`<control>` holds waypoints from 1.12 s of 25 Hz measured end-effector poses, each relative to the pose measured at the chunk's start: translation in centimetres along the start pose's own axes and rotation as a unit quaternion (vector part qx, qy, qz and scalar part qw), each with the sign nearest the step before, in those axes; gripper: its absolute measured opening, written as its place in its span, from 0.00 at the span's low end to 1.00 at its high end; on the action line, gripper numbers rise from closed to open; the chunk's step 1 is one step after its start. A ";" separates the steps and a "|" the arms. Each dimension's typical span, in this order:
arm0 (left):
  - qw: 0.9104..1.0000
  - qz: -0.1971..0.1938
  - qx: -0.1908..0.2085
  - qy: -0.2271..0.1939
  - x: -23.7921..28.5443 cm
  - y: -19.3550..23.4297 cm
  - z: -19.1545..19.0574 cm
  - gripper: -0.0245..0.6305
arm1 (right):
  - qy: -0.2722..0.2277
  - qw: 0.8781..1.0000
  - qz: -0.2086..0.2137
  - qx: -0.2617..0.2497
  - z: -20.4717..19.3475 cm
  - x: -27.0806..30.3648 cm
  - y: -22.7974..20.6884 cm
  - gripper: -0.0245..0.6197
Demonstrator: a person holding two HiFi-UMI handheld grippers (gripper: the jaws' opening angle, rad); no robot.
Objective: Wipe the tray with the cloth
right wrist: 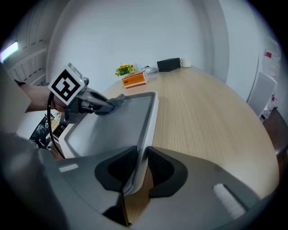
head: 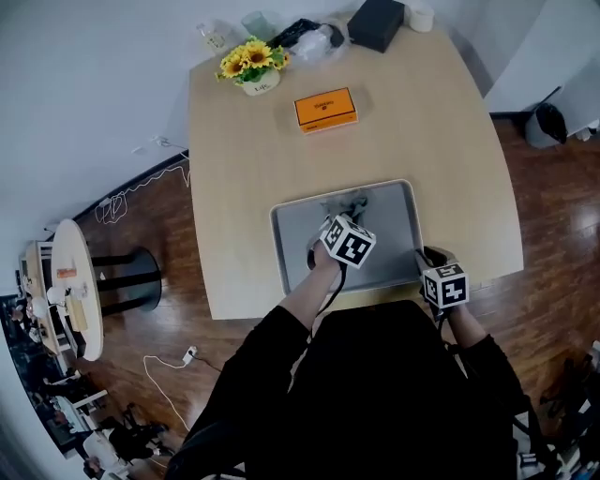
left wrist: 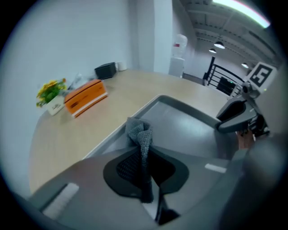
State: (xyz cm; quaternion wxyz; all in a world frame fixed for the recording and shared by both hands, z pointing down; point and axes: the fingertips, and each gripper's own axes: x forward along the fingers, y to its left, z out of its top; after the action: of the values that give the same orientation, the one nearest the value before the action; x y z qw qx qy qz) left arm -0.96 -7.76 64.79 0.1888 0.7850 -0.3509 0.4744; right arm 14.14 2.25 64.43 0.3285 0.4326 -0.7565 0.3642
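A grey metal tray (head: 389, 220) lies on the wooden table near its front edge. My left gripper (head: 344, 232) hovers over the tray's middle, shut on a grey knitted cloth (head: 345, 202) that hangs down onto the tray floor. In the left gripper view the cloth (left wrist: 140, 134) is pinched between the jaws of the left gripper (left wrist: 145, 155), above the tray (left wrist: 180, 123). My right gripper (head: 433, 270) is at the tray's near right corner. In the right gripper view the right gripper (right wrist: 139, 166) is shut on the tray's raised rim (right wrist: 150, 117). The left gripper (right wrist: 96, 104) shows there too.
An orange box (head: 325, 109) lies further back on the table (head: 441, 131). A pot of sunflowers (head: 253, 66), a black box (head: 376, 23) and some small items stand along the far edge. A round side table (head: 80, 281) stands on the floor at left.
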 end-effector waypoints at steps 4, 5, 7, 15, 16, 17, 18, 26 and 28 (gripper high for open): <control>0.990 -0.049 0.135 -0.005 2.7 -7.1 6.2 0.04 | 0.000 1.000 0.012 -0.005 0.2 0.1 0.2 0.17; 0.984 -0.052 0.168 -0.004 3.1 -8.3 7.1 0.04 | 0.000 1.000 0.015 -0.006 0.2 0.2 0.2 0.17; 0.976 -0.051 0.211 -0.001 3.5 -9.8 8.0 0.04 | -0.001 1.000 0.020 -0.007 0.2 0.2 0.1 0.17; 0.988 -0.041 0.151 0.008 0.6 -5.1 1.7 0.04 | 0.007 1.000 0.026 -0.001 -0.2 -0.3 -0.6 0.17; 0.990 -0.030 0.135 0.012 0.0 -3.4 0.0 0.04 | 0.007 1.000 0.024 -0.001 -0.2 -0.2 -0.6 0.17; 0.993 -0.019 0.116 0.016 -0.8 -1.7 -1.7 0.04 | 0.008 1.000 0.024 -0.001 -0.1 -0.2 -0.6 0.17; 0.995 -0.008 0.097 0.021 -1.7 -0.1 -3.5 0.04 | 0.009 1.000 0.023 -0.001 -0.1 -0.1 -0.6 0.17; 0.995 0.069 0.007 0.072 -7.0 9.0 -14.6 0.04 | 0.013 1.000 0.011 -0.003 -0.1 0.2 -0.5 0.17; 0.994 0.077 0.010 0.075 -7.0 9.0 -14.8 0.04 | 0.012 1.000 0.009 0.000 -0.1 0.2 -0.4 0.17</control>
State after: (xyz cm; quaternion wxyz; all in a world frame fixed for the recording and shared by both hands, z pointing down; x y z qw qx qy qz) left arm -18.76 -2.00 65.45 0.1694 0.7197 -0.3906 0.5484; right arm 14.45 2.08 64.78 0.3342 0.4210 -0.7566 0.3724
